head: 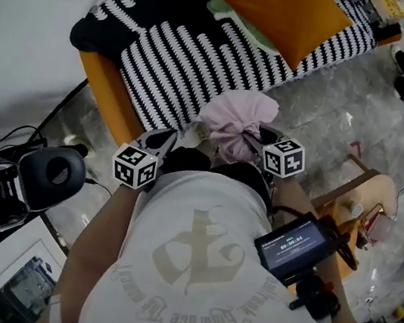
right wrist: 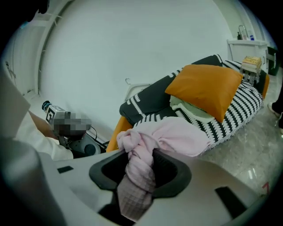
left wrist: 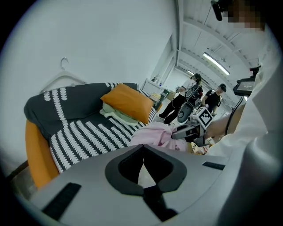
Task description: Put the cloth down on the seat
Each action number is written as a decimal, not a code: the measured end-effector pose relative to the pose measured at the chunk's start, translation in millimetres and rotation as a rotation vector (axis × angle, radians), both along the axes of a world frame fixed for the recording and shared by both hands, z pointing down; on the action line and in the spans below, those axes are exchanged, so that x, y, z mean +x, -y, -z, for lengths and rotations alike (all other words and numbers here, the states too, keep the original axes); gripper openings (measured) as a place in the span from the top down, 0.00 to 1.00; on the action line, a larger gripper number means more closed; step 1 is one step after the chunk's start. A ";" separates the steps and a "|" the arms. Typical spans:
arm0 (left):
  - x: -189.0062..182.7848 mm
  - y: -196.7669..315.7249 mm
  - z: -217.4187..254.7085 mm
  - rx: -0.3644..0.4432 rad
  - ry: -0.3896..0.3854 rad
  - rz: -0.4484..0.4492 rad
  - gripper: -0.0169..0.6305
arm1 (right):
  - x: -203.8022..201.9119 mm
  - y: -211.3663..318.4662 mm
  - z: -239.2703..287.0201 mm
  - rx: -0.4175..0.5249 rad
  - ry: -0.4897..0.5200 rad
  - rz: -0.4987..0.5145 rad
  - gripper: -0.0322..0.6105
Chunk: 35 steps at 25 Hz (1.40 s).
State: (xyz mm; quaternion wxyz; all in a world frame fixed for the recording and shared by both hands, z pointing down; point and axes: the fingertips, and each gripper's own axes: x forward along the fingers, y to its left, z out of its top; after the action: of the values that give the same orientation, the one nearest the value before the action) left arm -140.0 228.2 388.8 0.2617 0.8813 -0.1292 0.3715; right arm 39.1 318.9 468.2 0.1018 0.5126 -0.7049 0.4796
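Observation:
A crumpled pink cloth (head: 236, 120) hangs at the front edge of the seat (head: 195, 64), a sofa under a black-and-white striped cover. My right gripper (head: 250, 138) is shut on the cloth. In the right gripper view a twisted bunch of the cloth (right wrist: 177, 134) runs down between the jaws of the right gripper (right wrist: 140, 170). My left gripper (head: 168, 142) stays just left of the cloth, apart from it. In its own view the left gripper (left wrist: 142, 163) has its jaws together with nothing between them. That view also shows the cloth (left wrist: 152, 134) ahead, with the right gripper (left wrist: 183, 131) holding it.
An orange cushion (head: 277, 8) and a pale green fabric (head: 241, 21) lie at the back of the seat. A black headset (head: 51, 170) with cables sits on the floor at left. A wooden stool (head: 357, 198) stands at right. Two people (left wrist: 190, 95) stand far off.

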 end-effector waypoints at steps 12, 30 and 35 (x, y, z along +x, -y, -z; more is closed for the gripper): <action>-34.0 50.3 -7.1 -0.045 -0.049 0.152 0.95 | -19.8 69.9 -14.3 -0.095 -0.075 0.126 0.68; -36.5 121.2 -22.1 -0.062 -0.118 0.201 0.95 | -1.4 182.5 -15.4 -0.094 -0.119 0.075 0.68; -19.3 148.3 -39.3 -0.080 -0.079 0.255 0.95 | 23.6 224.4 -34.1 -0.111 -0.111 0.115 0.68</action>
State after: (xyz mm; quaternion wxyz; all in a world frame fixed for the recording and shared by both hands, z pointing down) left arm -159.2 79.9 428.1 0.3465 0.8606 -0.2150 0.3051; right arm 62.7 94.5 502.2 0.1965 0.4908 -0.6987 0.4821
